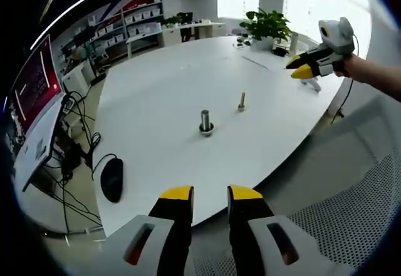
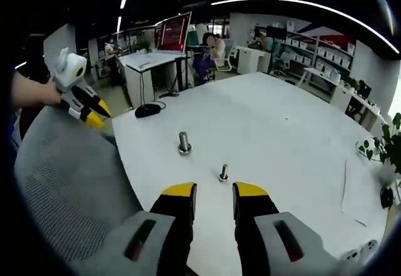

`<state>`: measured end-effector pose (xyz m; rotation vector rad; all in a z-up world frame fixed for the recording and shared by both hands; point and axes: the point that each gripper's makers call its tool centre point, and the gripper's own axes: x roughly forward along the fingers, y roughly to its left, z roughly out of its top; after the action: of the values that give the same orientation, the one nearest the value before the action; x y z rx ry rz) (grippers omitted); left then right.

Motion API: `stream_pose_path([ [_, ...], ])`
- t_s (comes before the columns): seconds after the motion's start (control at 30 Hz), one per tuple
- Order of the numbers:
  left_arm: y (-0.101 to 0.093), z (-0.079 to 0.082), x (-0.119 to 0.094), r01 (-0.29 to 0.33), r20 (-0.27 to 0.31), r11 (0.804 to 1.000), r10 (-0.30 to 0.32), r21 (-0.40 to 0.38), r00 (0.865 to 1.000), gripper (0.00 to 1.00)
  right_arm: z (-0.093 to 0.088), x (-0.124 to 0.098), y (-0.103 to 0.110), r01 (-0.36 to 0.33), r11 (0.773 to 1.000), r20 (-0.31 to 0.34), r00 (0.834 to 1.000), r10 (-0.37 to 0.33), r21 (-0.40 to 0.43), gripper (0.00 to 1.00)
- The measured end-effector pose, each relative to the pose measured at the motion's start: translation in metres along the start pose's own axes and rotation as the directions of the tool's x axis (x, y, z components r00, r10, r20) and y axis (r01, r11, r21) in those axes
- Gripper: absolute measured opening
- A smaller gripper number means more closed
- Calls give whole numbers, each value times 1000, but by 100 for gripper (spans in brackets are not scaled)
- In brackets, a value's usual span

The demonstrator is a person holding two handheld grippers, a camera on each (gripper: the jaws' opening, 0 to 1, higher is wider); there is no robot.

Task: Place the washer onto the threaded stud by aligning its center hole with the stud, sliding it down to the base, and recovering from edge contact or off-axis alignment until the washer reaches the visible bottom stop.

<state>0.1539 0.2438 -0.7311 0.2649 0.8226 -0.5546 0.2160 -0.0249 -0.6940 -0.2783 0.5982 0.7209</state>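
Left gripper (image 1: 210, 194) sits nearest the lens, low at the near edge of the white oval counter (image 1: 163, 94); its yellow-tipped black fingers (image 1: 177, 194) stand narrowly apart with nothing between them. Right gripper (image 2: 214, 191) is the same: narrow gap, empty, hanging over its own edge of the counter.

Two steel pieces stand upright mid-counter, near each other but not touching. The thicker threaded metal stud on a wide round base (image 1: 205, 122) is closer to the left gripper. The thinner, shorter metal bolt with a ring at its foot (image 1: 241, 102) is just ahead of the right gripper's fingertips in the right gripper view.

Washer: I cannot tell it apart for sure. The ring at the thin bolt's foot, or the base of the thick stud, may be it; too small to resolve.

Black computer mouse (image 1: 112, 179) lies near the counter's edge, and a grey mesh chair (image 2: 69, 169) stands below the counter.

Judgement: step is pre-grasp, nothing picked yet. Next move calls for locating the washer, wider fingers, then an edge pinch that leaves the hole free.
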Motion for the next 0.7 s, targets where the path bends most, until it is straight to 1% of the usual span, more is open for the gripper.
stream_pose_path([
  [0.13,0,1,0,1,8,1000,-1,-7,1000,20,3,-14,8,-2,997,44,999,-2,81,26],
  [0.23,1,2,-1,-3,17,1000,3,-2,1000,20,3,-24,16,6,994,63,998,-13,110,26],
  [0.37,0,3,-2,-3,24,1000,3,3,1000,20,-2,-36,25,12,993,74,997,-21,116,26],
  [0.5,0,3,-1,-3,25,1000,3,6,1000,20,-3,-45,29,11,985,94,995,-28,170,26],
  [0.53,1,4,-2,-3,28,1000,3,4,1000,20,-4,-47,32,7,986,98,995,-24,166,26],
  [0.63,1,7,-3,-6,42,1000,6,4,999,20,-9,-48,37,21,993,77,997,-30,120,27],
  [0.7,1,8,-4,-5,49,1000,5,1,999,20,-11,-50,39,26,992,78,996,-35,121,27],
])
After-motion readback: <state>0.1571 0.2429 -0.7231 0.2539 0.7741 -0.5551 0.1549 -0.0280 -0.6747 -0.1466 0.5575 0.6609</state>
